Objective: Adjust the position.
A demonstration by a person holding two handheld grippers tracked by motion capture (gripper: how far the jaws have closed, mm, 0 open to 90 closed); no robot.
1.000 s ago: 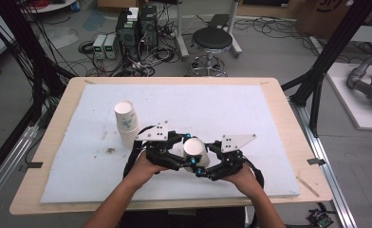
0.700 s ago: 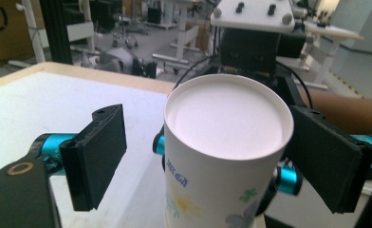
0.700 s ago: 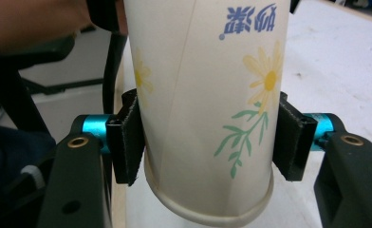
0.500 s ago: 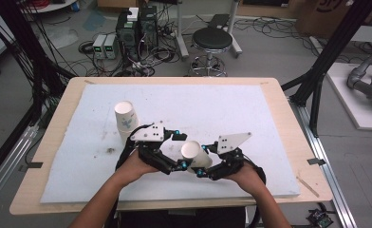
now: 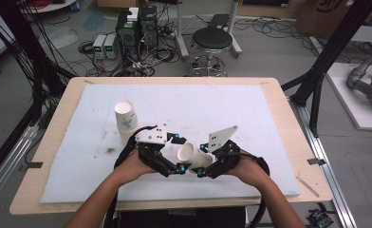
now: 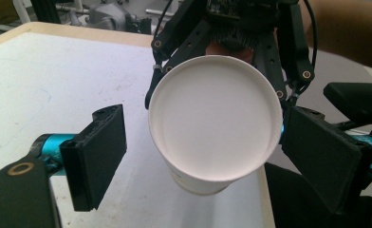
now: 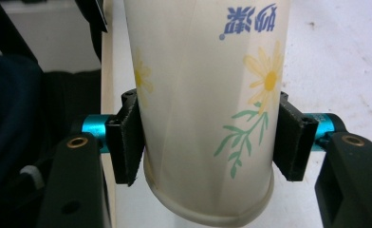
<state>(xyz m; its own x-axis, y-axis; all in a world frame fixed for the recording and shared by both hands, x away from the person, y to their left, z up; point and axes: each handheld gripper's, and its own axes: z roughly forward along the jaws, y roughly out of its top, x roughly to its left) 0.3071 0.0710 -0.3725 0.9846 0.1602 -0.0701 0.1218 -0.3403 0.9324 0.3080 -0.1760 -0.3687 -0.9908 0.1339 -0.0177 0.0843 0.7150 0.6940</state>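
- now left gripper (image 5: pixel 172 167) jaws have just been opening, spread either side of paper cup (image 5: pixel 193 156), earlier clamped.
- right gripper (image 7: pixel 208 145) pinches cup; blue lettering, unreadable.

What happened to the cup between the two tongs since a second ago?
The left tongs let go of the paper cup; their jaws have just opened. The right tongs now grip it alone. The stacked cups on the table stayed put.
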